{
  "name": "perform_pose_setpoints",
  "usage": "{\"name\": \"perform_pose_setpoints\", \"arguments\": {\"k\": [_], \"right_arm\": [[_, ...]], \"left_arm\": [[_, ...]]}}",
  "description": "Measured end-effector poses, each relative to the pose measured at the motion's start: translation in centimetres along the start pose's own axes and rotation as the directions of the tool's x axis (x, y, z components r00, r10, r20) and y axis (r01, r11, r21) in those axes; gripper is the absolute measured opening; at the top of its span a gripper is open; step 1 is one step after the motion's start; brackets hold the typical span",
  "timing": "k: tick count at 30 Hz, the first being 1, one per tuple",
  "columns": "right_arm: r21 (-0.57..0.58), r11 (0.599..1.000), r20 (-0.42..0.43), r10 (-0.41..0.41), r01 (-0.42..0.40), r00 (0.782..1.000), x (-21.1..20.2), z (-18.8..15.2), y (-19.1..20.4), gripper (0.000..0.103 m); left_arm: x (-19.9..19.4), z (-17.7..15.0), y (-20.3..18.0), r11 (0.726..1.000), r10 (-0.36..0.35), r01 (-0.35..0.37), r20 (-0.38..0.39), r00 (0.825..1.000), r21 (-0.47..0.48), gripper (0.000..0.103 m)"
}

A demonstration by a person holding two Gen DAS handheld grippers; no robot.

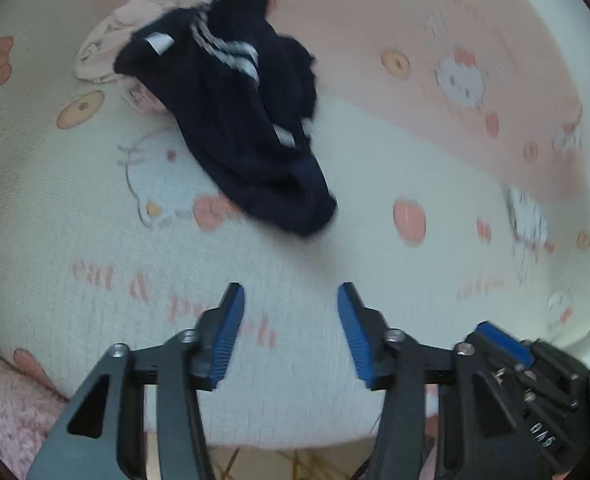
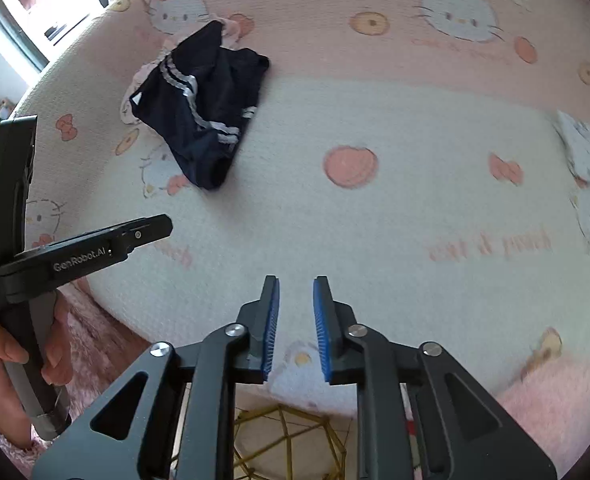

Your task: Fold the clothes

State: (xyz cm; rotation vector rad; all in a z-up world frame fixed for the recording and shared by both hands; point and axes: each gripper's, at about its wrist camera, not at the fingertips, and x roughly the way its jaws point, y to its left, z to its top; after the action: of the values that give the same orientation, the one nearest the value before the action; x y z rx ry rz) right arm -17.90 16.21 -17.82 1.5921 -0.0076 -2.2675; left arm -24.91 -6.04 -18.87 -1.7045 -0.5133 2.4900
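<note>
Blanket point(image 2: 375, 208), crumpled navy shorts point(image 2: 199, 108) (untouched)

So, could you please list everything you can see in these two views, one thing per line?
navy shorts: one, dark navy with white stripes, crumpled on the far left of the bed cover
pink garment: one, pale pink, partly under the shorts
bed cover: one, white and pink with cartoon cats and peaches, filling both views
white printed cloth: one, white with a small print, at the right edge of the cover
fluffy pink fabric: pale pink, at the near edge
gold wire frame: one, gold, below the near edge
window: one, bright, top left
left claw: black with blue pads, open, empty, above the cover
right claw: black with blue pads, open, empty
hand: one, gripping the left claw's handle
</note>
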Motion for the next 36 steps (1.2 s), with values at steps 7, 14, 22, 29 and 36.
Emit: {"name": "perform_pose_setpoints", "arguments": {"k": [7, 14, 22, 29, 36], "right_arm": [[-0.043, 0.999, -0.013, 0.005, -0.006, 1.000, 5.6, 5.4, 2.6, 0.031], [-0.022, 1.000, -0.063, -0.011, 0.009, 0.998, 8.6, 6.1, 2.1, 0.032], [0.010, 0.999, -0.084, -0.044, 0.044, 0.996, 7.4, 4.1, 0.7, 0.033], [0.021, 1.000, -0.037, -0.017, 0.018, 0.999, 3.6, 1.6, 1.7, 0.034], [0.010, 0.999, -0.037, 0.031, -0.031, 0.999, 2.1, -0.1, 3.5, 0.042]], "left_arm": [[4.2, 4.5, 0.6, 0.999, -0.019, 0.018, -0.022, 1.000, -0.034, 0.055], [9.1, 5.8, -1.2, 1.000, -0.013, 0.013, -0.050, 0.999, 0.001, 0.023], [5.7, 3.8, -1.6, 1.000, 0.015, -0.015, 0.010, 1.000, 0.005, 0.007], [-0.4, -0.9, -0.6, 0.996, -0.092, 0.092, 0.016, 0.996, -0.002, 0.007], [-5.2, -6.4, 0.3, 0.979, -0.203, 0.203, 0.013, 0.979, -0.032, 0.007]]}}
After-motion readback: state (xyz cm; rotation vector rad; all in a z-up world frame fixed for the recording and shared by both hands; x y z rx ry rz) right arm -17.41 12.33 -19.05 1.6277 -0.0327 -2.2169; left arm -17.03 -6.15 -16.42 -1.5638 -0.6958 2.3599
